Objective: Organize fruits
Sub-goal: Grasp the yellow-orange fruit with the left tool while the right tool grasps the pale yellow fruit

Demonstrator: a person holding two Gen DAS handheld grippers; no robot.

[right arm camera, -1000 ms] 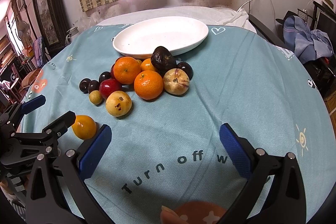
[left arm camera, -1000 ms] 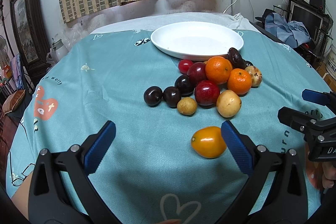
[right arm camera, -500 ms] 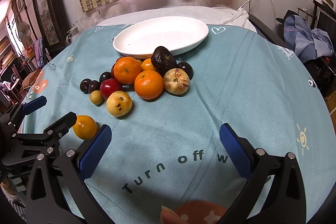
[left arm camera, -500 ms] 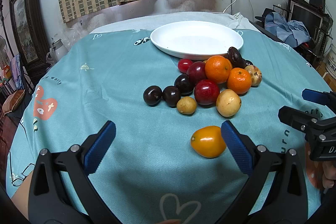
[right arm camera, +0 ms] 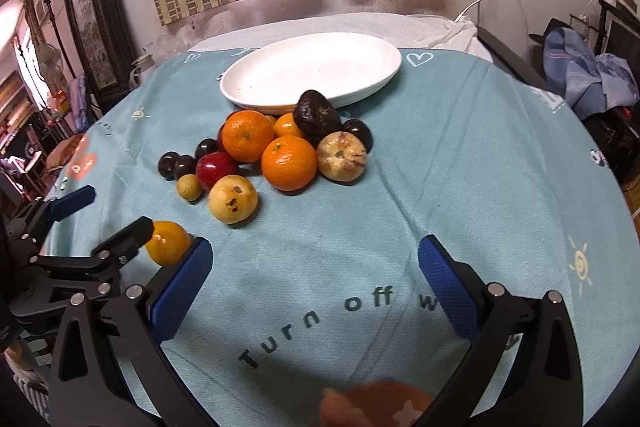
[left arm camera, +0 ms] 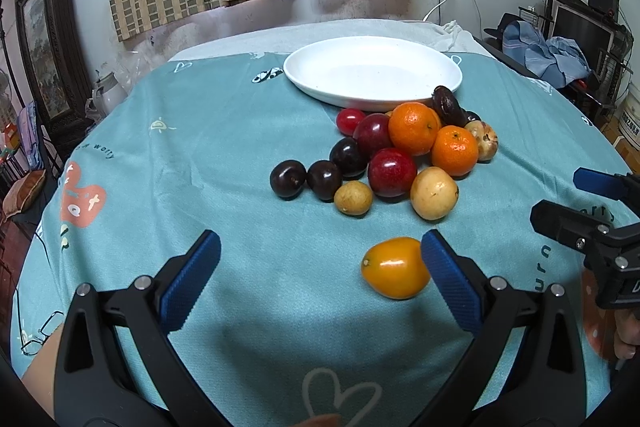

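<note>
A pile of fruit lies on the teal tablecloth in front of an empty white oval plate (left arm camera: 372, 75), also in the right wrist view (right arm camera: 312, 71): two oranges (left arm camera: 414, 128) (right arm camera: 289, 163), red plums (left arm camera: 392, 171), dark plums (left arm camera: 287, 179), a yellow-brown fruit (left arm camera: 434, 193) (right arm camera: 233, 199) and a dark wrinkled fruit (right arm camera: 316, 112). A lone yellow-orange fruit (left arm camera: 395, 267) (right arm camera: 168, 242) lies apart, just inside my left gripper's right finger. My left gripper (left arm camera: 320, 267) is open and empty. My right gripper (right arm camera: 314, 279) is open and empty over bare cloth.
The round table's edges fall away on all sides. The right gripper's fingers show at the right edge of the left wrist view (left arm camera: 592, 211). A framed picture (left arm camera: 44, 39) stands at the left, clothes and electronics (left arm camera: 556, 55) at the right.
Both grippers have crept slightly forward; the fruit and plate have not moved. Both stay open.
</note>
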